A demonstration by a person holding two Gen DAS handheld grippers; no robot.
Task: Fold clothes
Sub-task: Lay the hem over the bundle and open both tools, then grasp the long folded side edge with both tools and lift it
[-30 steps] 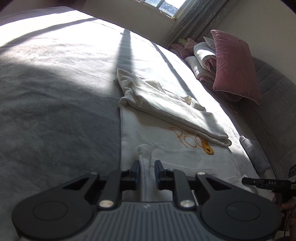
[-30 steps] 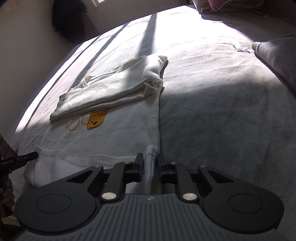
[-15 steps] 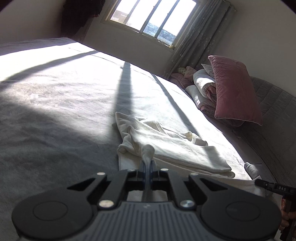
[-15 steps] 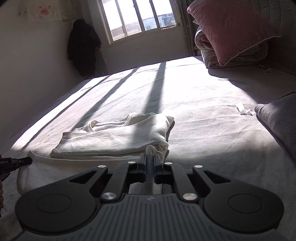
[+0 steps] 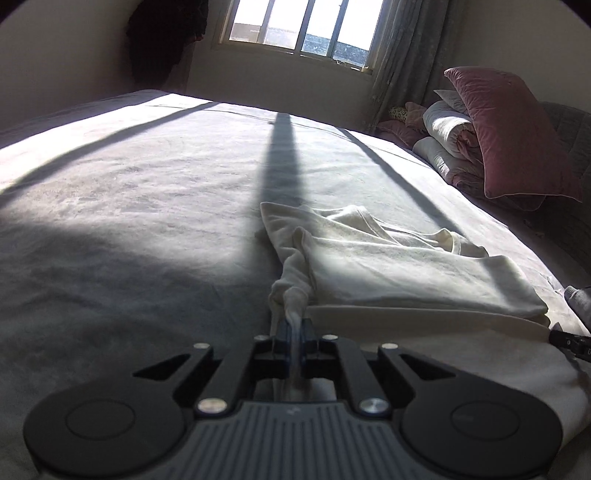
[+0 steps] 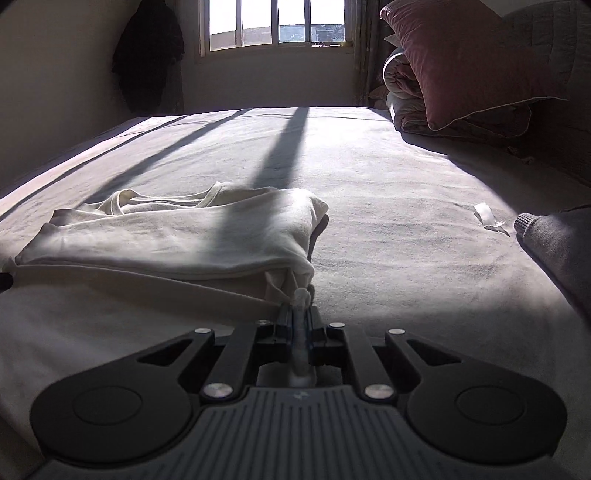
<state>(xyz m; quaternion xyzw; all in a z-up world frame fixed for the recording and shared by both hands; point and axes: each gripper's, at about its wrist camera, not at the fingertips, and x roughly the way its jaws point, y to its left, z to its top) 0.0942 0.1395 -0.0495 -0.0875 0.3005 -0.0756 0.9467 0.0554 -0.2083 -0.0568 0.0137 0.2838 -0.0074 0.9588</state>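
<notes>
Shirt (image 5: 388, 266) hem carried farther forward

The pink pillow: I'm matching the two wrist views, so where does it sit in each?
Left wrist: the pink pillow is at the right edge, upper half.
Right wrist: it fills the upper right corner.
Shared landmark: the barred window, top centre in both.
</notes>
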